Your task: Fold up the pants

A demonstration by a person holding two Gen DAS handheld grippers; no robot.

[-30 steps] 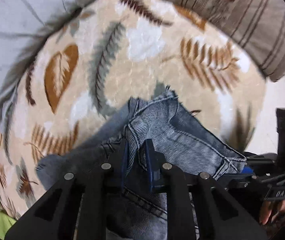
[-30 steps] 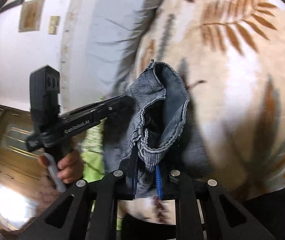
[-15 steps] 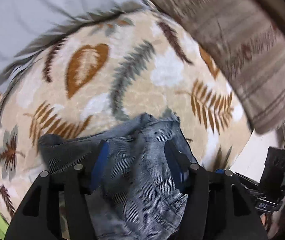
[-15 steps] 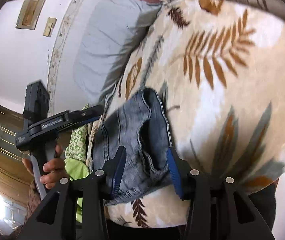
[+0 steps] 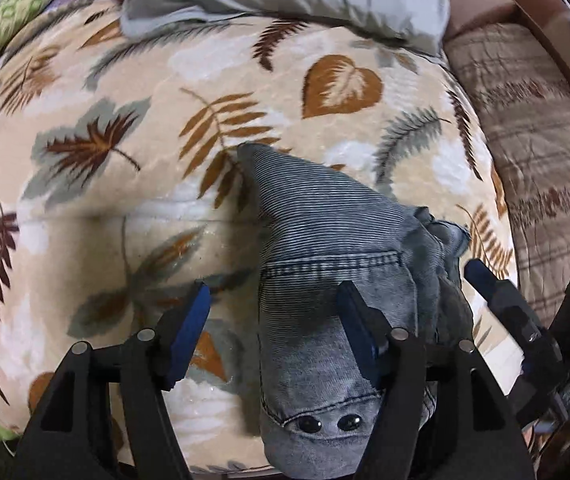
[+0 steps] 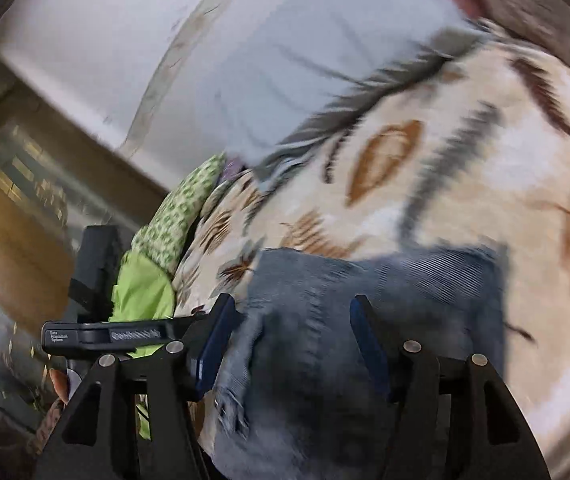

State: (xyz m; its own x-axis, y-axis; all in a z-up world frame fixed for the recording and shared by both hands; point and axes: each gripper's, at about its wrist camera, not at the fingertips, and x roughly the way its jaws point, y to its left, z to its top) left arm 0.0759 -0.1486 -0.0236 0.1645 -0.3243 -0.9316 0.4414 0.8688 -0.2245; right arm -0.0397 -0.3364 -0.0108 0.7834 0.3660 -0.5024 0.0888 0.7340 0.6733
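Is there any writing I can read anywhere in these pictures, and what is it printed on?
"Data Acquisition System": small white print on the left gripper, on its black side bar, in the right wrist view.
A larger white word beside it on the same bar: too blurred to read.
Jeans and leaf-print blanket: no writing visible.

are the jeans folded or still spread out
Folded: the jeans lie as a compact layered bundle on the leaf-print blanket, waistband buttons showing, both grippers open.
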